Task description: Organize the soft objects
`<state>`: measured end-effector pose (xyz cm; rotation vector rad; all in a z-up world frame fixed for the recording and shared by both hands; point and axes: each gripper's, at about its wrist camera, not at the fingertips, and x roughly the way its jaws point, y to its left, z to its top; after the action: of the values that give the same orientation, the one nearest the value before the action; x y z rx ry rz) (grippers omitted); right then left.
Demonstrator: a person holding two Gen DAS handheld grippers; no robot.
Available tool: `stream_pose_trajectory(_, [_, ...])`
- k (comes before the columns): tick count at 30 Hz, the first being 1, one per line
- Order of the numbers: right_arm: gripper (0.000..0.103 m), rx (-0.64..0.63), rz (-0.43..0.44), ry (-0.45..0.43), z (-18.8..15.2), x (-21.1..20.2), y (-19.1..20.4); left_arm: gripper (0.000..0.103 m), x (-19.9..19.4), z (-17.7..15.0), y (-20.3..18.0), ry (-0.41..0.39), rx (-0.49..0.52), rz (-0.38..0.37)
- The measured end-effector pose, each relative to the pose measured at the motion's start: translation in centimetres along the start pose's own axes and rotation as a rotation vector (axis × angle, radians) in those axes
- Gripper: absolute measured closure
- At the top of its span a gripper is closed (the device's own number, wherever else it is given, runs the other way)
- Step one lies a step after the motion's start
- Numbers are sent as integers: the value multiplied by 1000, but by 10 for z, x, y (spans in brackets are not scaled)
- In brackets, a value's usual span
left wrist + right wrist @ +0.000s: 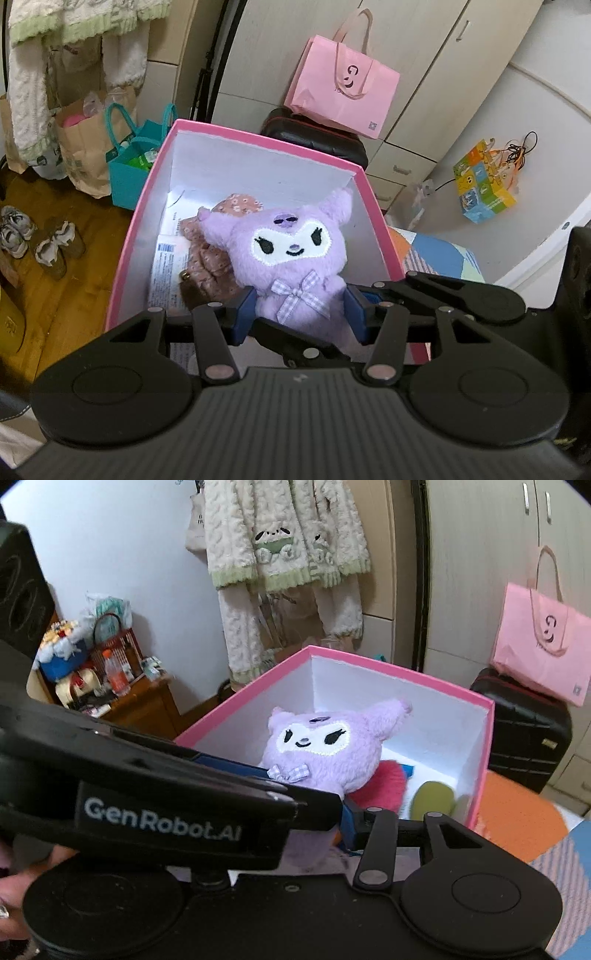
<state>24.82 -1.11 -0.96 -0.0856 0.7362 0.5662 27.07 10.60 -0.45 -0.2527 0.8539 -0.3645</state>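
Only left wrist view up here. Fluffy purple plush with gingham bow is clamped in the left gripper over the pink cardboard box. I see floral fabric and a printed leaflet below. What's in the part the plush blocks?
Observer: The right wrist view shows a bright pink fuzzy item lying under the fluffy purple plush, inside the pink cardboard box.
Operator: Anything else down there?
Observer: An olive-green rounded soft item sits beside the pink one, near the box's side wall.
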Motion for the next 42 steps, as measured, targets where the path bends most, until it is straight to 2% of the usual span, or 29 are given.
stream_pose_trajectory(5, [40, -71, -36, 27, 3, 2, -3, 51, 8, 2, -1, -2, -23, 15])
stream_pose_trajectory(7, [29, -110, -97, 9, -2, -4, -2, 51, 5, 0, -3, -18, 8, 50])
stream_pose_trajectory(10, [27, -134, -130, -34, -11, -25, -3, 51, -9, -10, -11, -70, 85, 98])
stream_pose_trajectory(14, [26, -110, -97, -110, -30, -61, -8, 50, -36, -24, -11, -114, 68, 52])
stream_pose_trajectory(18, [26, -68, -75, -173, -46, -87, -13, 50, -59, -40, -20, -182, 100, 89])
stream_pose_trajectory(22, [26, -27, -98, -219, -60, -107, -14, 49, -76, -54, -34, -213, 118, 59])
stream_pose_trajectory(29, [25, -4, -167, -261, -78, -135, -15, 47, -91, -80, -63, -256, 195, 76])
stream_pose_trajectory(33, [25, 7, -179, -280, -94, -148, -15, 47, -101, -98, -78, -299, 226, 127])
stream_pose_trajectory(38, [25, 30, -218, -295, -113, -168, -16, 41, -127, -122, -103, -380, 290, 123])
stream_pose_trajectory(40, [17, 42, -250, -302, -120, -180, -14, 39, -134, -128, -110, -398, 304, 116])
stream_pose_trajectory(42, [14, 40, -274, -323, -128, -192, -10, 38, -137, -133, -114, -412, 299, 114])
